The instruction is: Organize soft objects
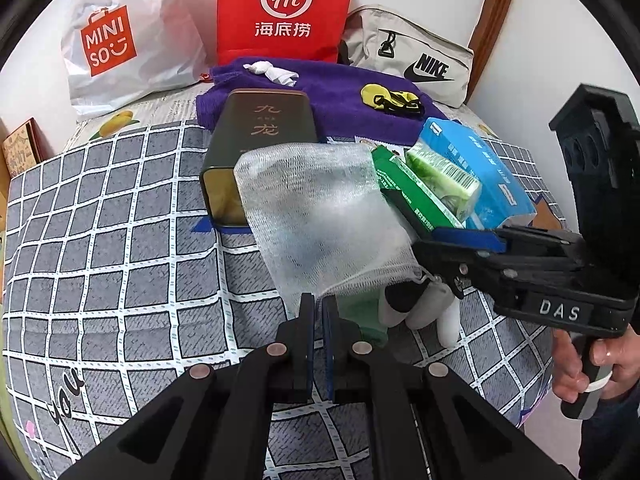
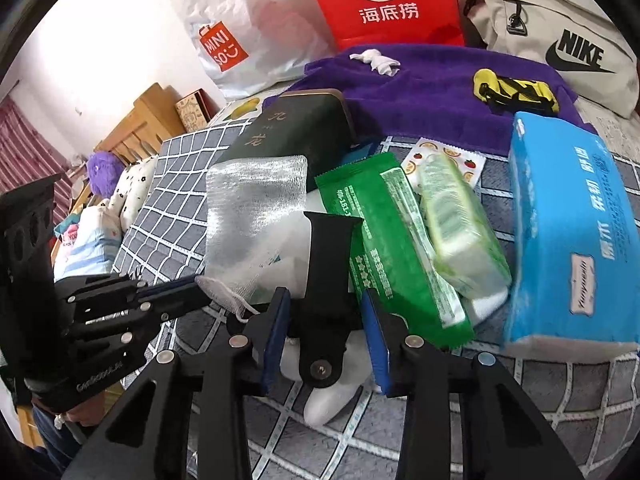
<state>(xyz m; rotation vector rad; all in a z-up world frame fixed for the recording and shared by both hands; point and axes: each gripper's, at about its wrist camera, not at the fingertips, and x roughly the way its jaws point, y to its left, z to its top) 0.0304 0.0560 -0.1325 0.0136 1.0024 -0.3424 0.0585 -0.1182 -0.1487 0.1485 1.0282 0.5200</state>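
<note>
While the left gripper (image 1: 318, 312) pinches the drawstring end of a white mesh pouch (image 1: 320, 216) between its nearly closed fingers, the pouch hangs lifted above the checked bedspread (image 1: 100, 240), just in front of a dark green tin (image 1: 256, 136). The right gripper (image 2: 326, 320) has its fingers spread around a black watch strap (image 2: 328, 264) lying over a white sock (image 2: 332, 400). Just beside them lie a green wipes packet (image 2: 392, 248) and a blue tissue pack (image 2: 568, 232), with a purple towel (image 2: 420, 92) behind.
</note>
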